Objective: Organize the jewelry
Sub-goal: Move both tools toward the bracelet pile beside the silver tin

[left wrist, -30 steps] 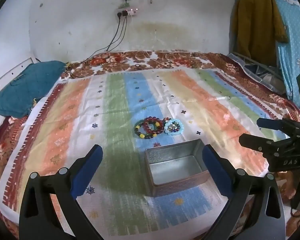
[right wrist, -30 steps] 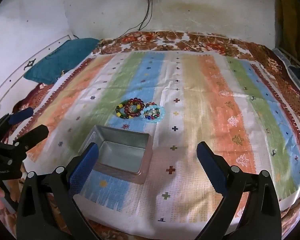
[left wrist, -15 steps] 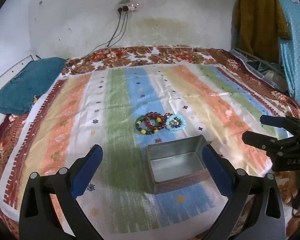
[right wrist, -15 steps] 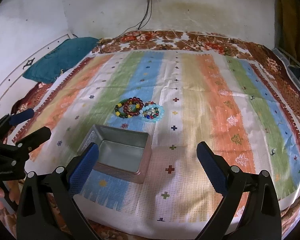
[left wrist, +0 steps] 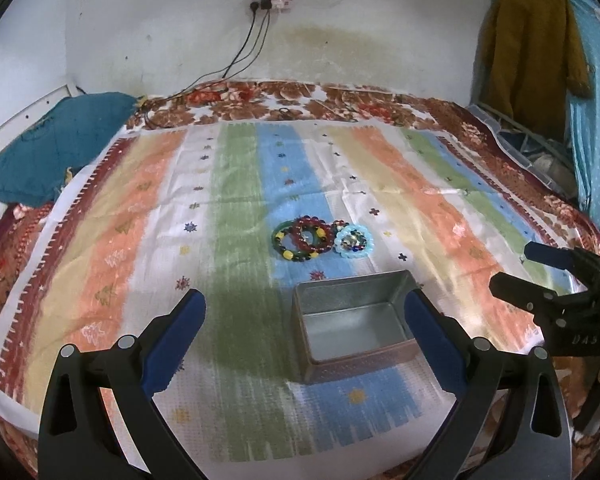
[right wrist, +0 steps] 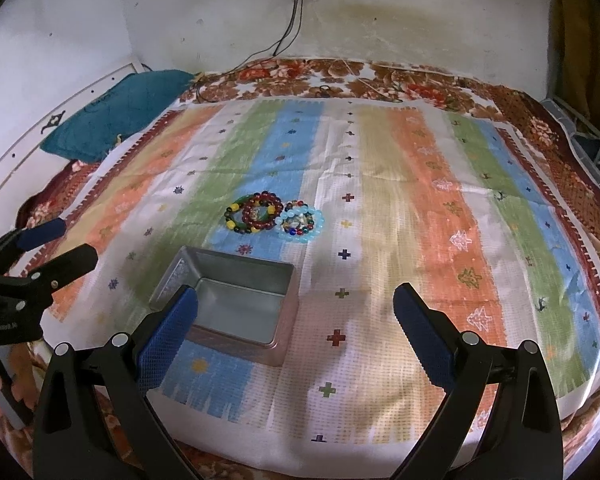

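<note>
The left hand-held gripper (left wrist: 304, 320) hangs above the near part of a bed covered by a striped cloth (left wrist: 148, 216), its blue-padded fingers spread wide and grasping nothing. Just ahead of it, and lying toward its right finger, sits an open metal tin (left wrist: 354, 326), rectangular, with a bare interior. Beyond the tin, farther ahead of this hand-held gripper, a cluster of beaded bracelets (left wrist: 320, 238) rests on the blue stripe: a green and yellow one overlapped by a dark red one, with a pale blue one touching them on the right side.

The right hand-held gripper (right wrist: 296, 312) is likewise released, fingers wide apart and empty. From its own view the tin (right wrist: 236, 296) lies ahead and to the left, partly behind its left finger, and the bracelets (right wrist: 274, 216) lie farther ahead, beyond the tin. Each hand-held gripper shows at the edge of the other's view, and the two are well apart.

A teal pillow (left wrist: 56, 152) lies at the far left of the bed. Black cables run from a wall socket (left wrist: 272, 2) down to the floral blanket (left wrist: 300, 100) under the cloth. Clothes (left wrist: 536, 52) hang to the far right.
</note>
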